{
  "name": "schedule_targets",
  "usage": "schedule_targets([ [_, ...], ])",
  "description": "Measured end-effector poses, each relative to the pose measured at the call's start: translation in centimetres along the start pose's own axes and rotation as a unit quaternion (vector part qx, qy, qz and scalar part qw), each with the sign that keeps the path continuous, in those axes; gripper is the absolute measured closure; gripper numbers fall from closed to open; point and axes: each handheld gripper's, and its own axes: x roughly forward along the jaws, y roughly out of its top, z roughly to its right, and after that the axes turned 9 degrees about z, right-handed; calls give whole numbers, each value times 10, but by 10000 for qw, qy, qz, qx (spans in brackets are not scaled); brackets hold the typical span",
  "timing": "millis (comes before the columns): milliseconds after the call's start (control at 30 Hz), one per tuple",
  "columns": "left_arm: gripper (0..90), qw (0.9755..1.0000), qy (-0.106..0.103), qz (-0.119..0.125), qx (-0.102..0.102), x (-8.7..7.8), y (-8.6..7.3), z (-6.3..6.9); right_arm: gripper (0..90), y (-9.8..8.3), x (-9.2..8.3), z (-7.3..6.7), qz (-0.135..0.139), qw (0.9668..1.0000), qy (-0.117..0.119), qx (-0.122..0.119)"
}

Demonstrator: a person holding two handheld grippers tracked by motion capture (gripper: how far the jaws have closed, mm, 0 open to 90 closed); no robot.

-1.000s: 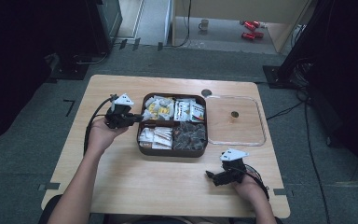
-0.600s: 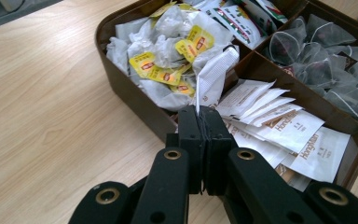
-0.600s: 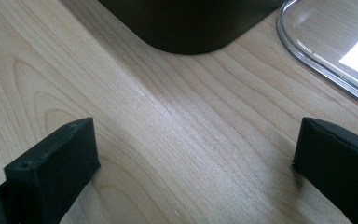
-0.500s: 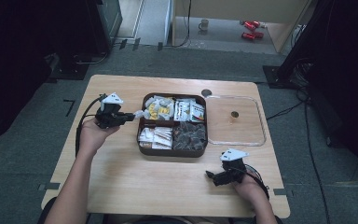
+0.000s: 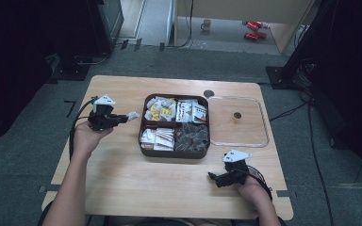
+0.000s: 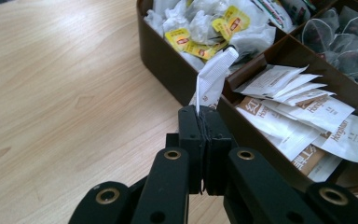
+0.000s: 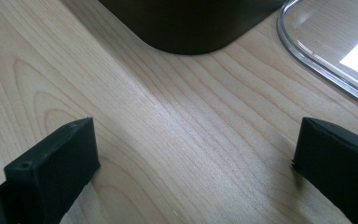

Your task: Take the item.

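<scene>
Currently the left hand-held gripper [image 5: 122,117] hovers over the left part of the tabletop [image 5: 122,174], just beside the left wall of the brown box [image 5: 143,141], and its jaws are clamped tight on a white sachet [image 6: 213,74]. From the left gripper view, the sachet stands up from the pinched jaw tips, slightly tilted, its upper end over the box's left rim in front of the compartment of yellow-labelled tea bags [image 6: 205,28]. Flat white sachets [image 6: 303,121] lie stacked in the neighbouring compartment, and dark mesh tea bags [image 6: 345,42] fill another. In the high view the box sits near the middle of the tabletop, divided into four compartments, with a clear lid [image 5: 238,121] lying flat just beside its right wall, toward the right edge. The right hand-held gripper [image 5: 213,177] rests low near the front right corner of the tabletop, well apart from the box; the right gripper view shows its two black jaws spread wide with only bare wood between them, a rounded corner of the box and the lid's curved rim beyond.
</scene>
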Motion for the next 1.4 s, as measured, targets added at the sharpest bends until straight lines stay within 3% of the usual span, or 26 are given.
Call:
schedule_targets([
  [500,894,9989,155,-338,-295,9,-22,-24,0,0,0,0,-1,10000,-2,1],
  [900,891,9961,201,-833,-205,34,-34,-27,0,0,0,0,1,10000,1,-3],
  [1167,880,9961,169,-844,-175,41,-37,-25,0,0,0,0,0,10000,0,0],
  [1400,837,9964,130,-799,-263,43,-36,-25,0,0,0,0,0,10000,0,-1],
])
